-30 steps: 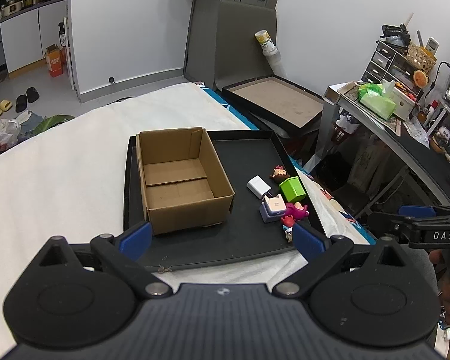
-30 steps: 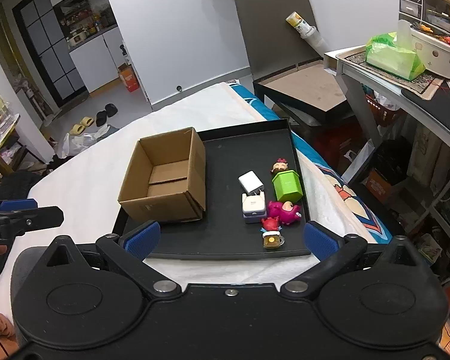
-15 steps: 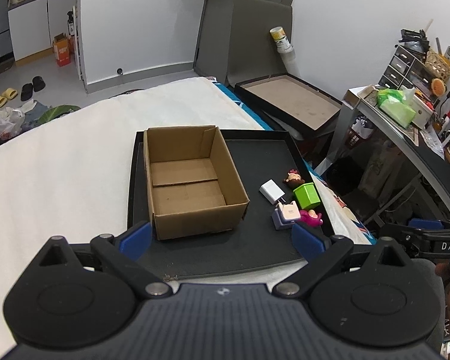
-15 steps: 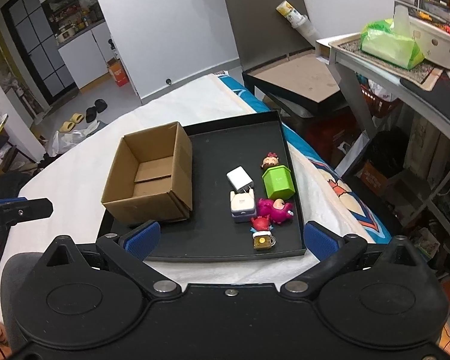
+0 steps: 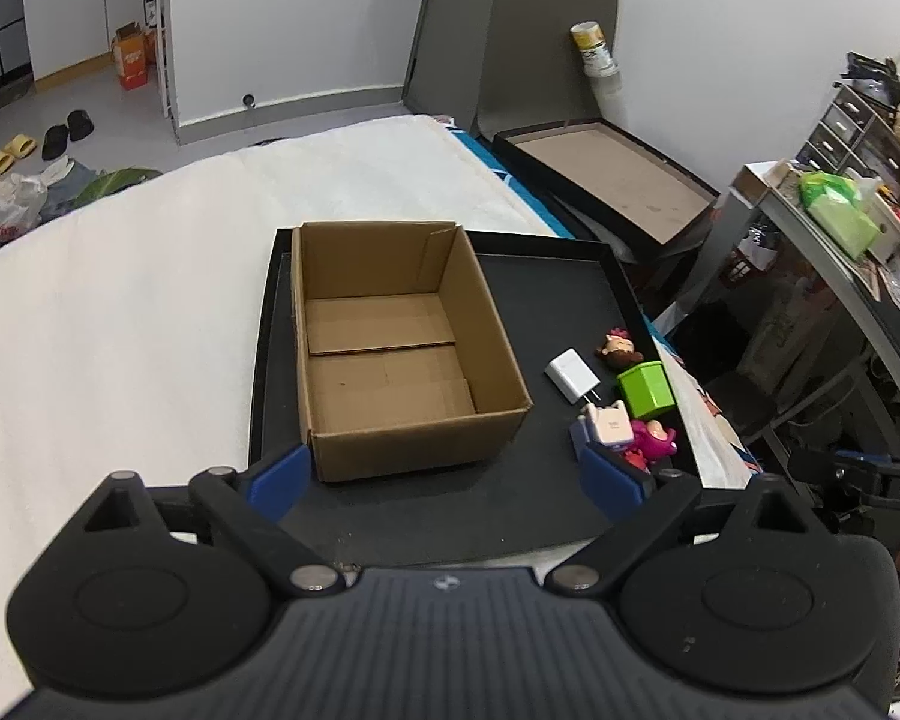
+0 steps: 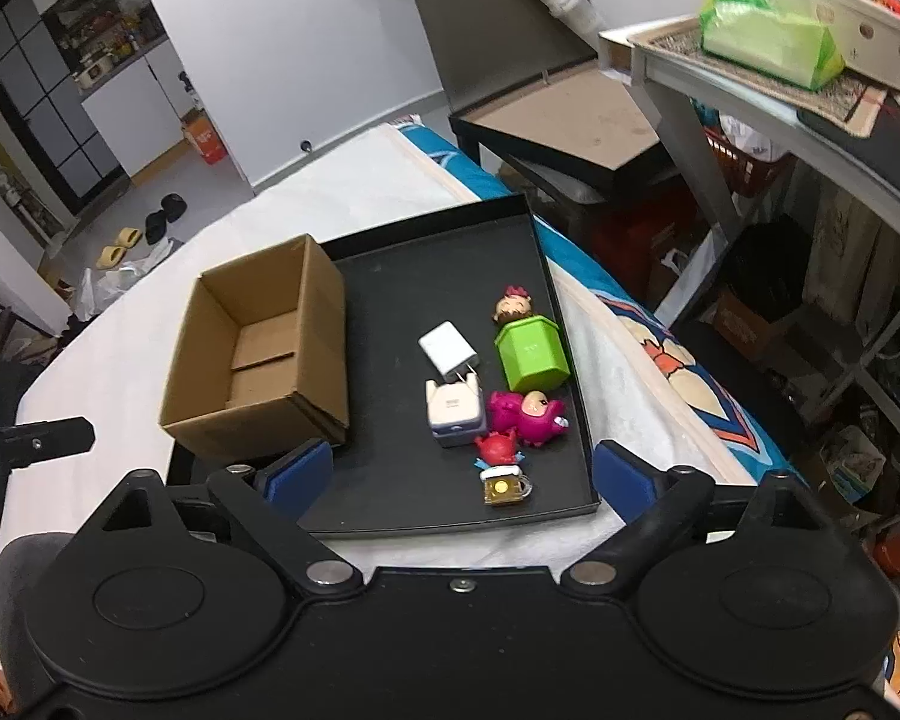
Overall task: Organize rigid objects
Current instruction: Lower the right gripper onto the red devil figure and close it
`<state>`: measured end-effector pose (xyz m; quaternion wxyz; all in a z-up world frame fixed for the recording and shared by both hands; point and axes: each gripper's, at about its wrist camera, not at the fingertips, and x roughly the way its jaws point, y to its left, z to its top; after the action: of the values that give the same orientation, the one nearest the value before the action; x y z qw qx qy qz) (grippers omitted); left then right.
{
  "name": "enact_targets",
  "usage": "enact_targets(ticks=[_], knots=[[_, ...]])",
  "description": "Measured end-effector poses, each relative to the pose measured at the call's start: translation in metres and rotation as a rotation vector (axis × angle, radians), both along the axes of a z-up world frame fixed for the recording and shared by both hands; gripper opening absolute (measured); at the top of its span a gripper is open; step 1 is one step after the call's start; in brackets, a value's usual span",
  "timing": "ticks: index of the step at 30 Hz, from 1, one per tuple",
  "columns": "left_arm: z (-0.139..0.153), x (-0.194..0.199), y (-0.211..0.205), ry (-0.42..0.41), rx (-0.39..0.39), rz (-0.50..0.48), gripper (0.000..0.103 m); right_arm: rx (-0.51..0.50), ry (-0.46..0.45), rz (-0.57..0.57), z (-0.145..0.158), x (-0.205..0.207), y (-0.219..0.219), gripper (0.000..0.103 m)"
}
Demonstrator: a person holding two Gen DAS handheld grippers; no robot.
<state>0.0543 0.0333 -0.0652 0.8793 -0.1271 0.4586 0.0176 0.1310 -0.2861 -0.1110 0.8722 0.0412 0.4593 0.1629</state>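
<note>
Left tongs spread wide, holding nothing, above the near edge of the black tray on the bed. Cardboard box on tray's left; charger, green block and pink toy clustered right. Right tongs likewise spread, holding nothing.

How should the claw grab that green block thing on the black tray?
Probably from straight above, pinching the green block across its two flat side walls. It stands upright with a flat top, and the right claw is open wide enough. The doll head sits behind it and the pink toy in front, so closing left to right likely avoids both.
</note>
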Motion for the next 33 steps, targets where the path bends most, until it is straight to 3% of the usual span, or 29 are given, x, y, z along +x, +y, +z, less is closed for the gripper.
enact_targets(ticks=[6,13,28,33], knots=[[-0.012,0.014,0.008,0.028,-0.014,0.026,0.095,0.013,0.067,-0.002,-0.018,0.02,-0.002,0.077],[-0.03,0.031,0.022,0.078,-0.034,0.074,0.082,0.002,0.154,0.019,-0.044,0.042,0.005,0.068],[-0.071,0.067,0.049,0.168,-0.039,0.189,0.05,-0.062,0.27,0.06,-0.092,0.084,0.03,0.067],[-0.085,0.075,0.06,0.202,-0.024,0.238,0.045,-0.091,0.294,0.07,-0.107,0.092,0.036,0.067]])
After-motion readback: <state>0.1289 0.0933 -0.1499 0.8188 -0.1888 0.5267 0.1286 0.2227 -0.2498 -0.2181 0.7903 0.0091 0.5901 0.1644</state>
